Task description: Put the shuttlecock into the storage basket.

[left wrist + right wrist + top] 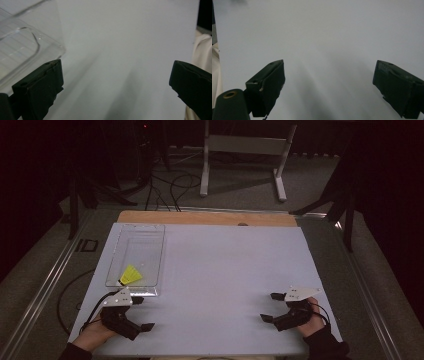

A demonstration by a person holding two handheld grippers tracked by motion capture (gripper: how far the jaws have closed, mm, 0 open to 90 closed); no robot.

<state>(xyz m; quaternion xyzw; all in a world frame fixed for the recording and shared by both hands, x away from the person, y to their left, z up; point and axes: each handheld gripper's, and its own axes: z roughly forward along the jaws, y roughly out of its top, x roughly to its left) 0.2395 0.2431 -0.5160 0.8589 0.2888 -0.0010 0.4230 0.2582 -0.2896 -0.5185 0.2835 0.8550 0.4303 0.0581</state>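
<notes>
i had both tools released and empty, left tool (142, 313) by the bench's (225, 270) near-left corner, right tool (270, 307) by its near-right. yellow piece (130, 275) sat inside the clear tray (161, 251) along the left edge. risk: my left jaw clipping the tray rim.

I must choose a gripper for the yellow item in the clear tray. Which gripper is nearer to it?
Left. The left gripper sits just below the clear tray holding the yellow item; the right gripper is far across the table.
</notes>
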